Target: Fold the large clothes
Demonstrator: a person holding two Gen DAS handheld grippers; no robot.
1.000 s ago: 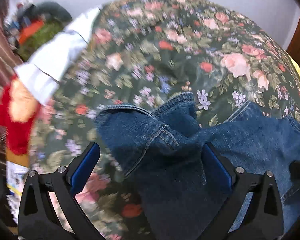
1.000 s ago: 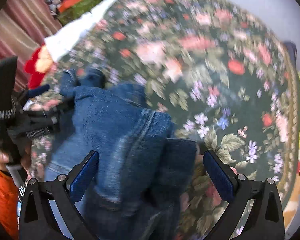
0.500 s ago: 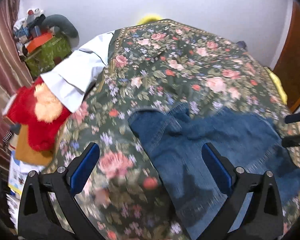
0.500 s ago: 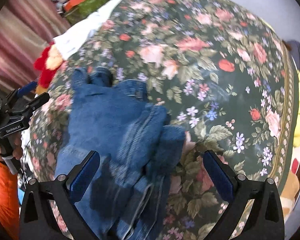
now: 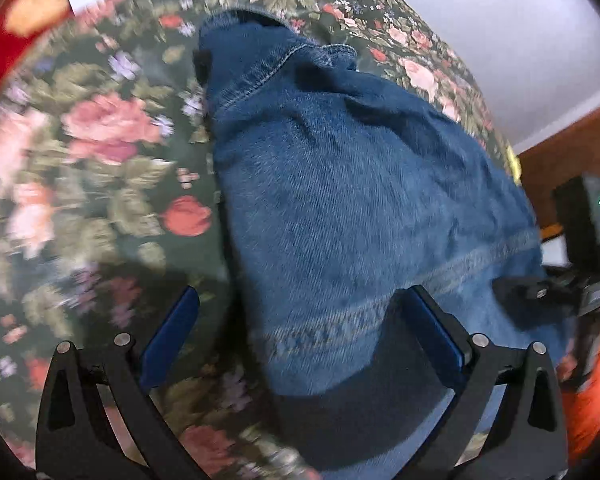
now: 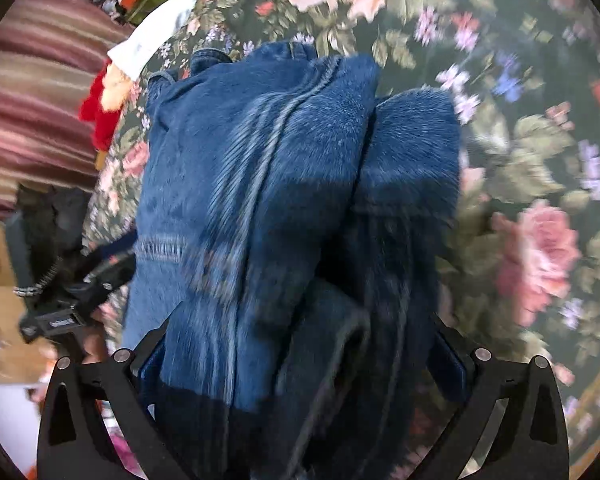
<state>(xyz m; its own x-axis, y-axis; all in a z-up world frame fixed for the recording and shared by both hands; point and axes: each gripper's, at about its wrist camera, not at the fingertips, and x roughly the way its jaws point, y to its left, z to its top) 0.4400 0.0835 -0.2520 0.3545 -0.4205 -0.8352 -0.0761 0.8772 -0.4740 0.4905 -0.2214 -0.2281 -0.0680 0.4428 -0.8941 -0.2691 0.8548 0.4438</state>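
Observation:
Blue jeans [image 5: 360,184] lie on the floral bedspread [image 5: 100,140], with a stitched hem band close to my left gripper [image 5: 296,320]. That gripper is open and low over the denim, one finger over the bedspread and the other over the jeans. In the right wrist view the jeans [image 6: 260,160] are bunched in thick folds. My right gripper [image 6: 300,360] is open, and the denim fills the space between its fingers. The other gripper's black frame [image 6: 80,292] shows at the left edge of the jeans.
A red plush toy [image 6: 100,112] and a white cloth [image 6: 156,32] lie at the bed's far left edge. A striped curtain [image 6: 32,100] hangs beyond them. A white wall [image 5: 500,20] and brown wood [image 5: 572,152] stand behind the bed.
Both grippers have dropped from a high view down close onto the jeans. The left one now hovers at the hem end, and the right one sits over the bunched folds.

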